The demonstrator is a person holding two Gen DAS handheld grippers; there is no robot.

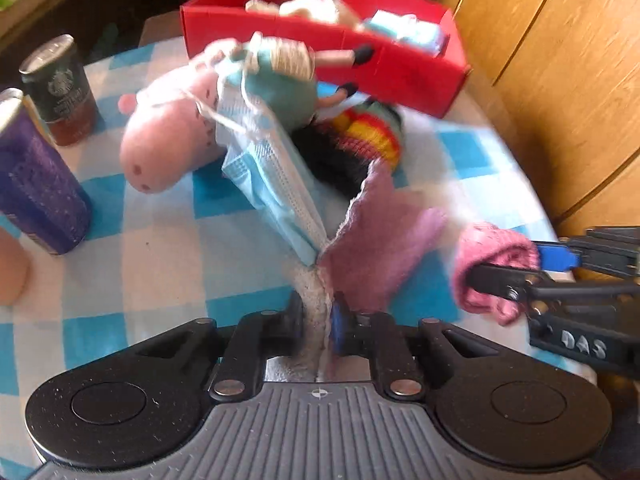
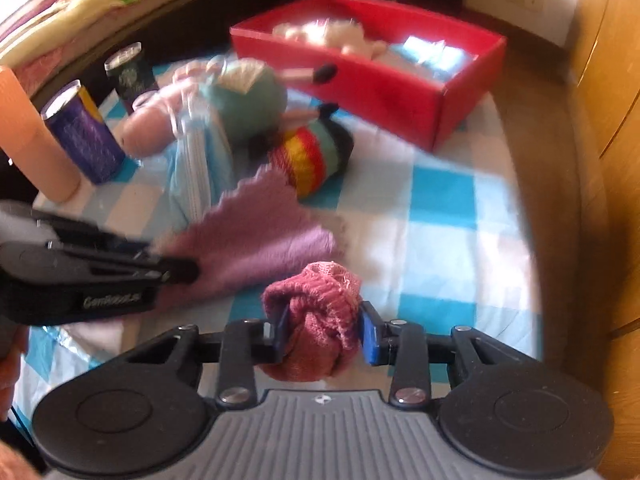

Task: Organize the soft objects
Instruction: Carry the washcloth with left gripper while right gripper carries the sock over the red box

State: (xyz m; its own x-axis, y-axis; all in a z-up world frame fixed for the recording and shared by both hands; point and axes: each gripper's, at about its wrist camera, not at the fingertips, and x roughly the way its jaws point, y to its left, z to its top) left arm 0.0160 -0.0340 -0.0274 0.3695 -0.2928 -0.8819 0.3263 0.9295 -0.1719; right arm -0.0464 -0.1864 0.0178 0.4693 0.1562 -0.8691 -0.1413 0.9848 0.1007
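My left gripper [image 1: 316, 312] is shut on a fold of a purple cloth [image 1: 372, 240], which rises crumpled from its fingers; from the right wrist view the same gripper [image 2: 186, 270] pinches the cloth [image 2: 260, 228] from the left. My right gripper [image 2: 322, 328] is shut on a bunched pink knitted piece [image 2: 320, 296], also seen at the right edge [image 1: 496, 248]. Beyond lie a blue face mask [image 1: 272, 184], a pink pig plush [image 1: 168, 136] and a striped knitted piece [image 1: 368, 136]. A red box [image 1: 400, 76] at the back holds soft items.
A purple can [image 1: 40, 192], a dark green can [image 1: 60, 88] and a peach cylinder [image 2: 36, 140] stand at the left on the blue-and-white checked tablecloth [image 2: 440, 208]. Wooden panels [image 1: 560, 80] close in the right side.
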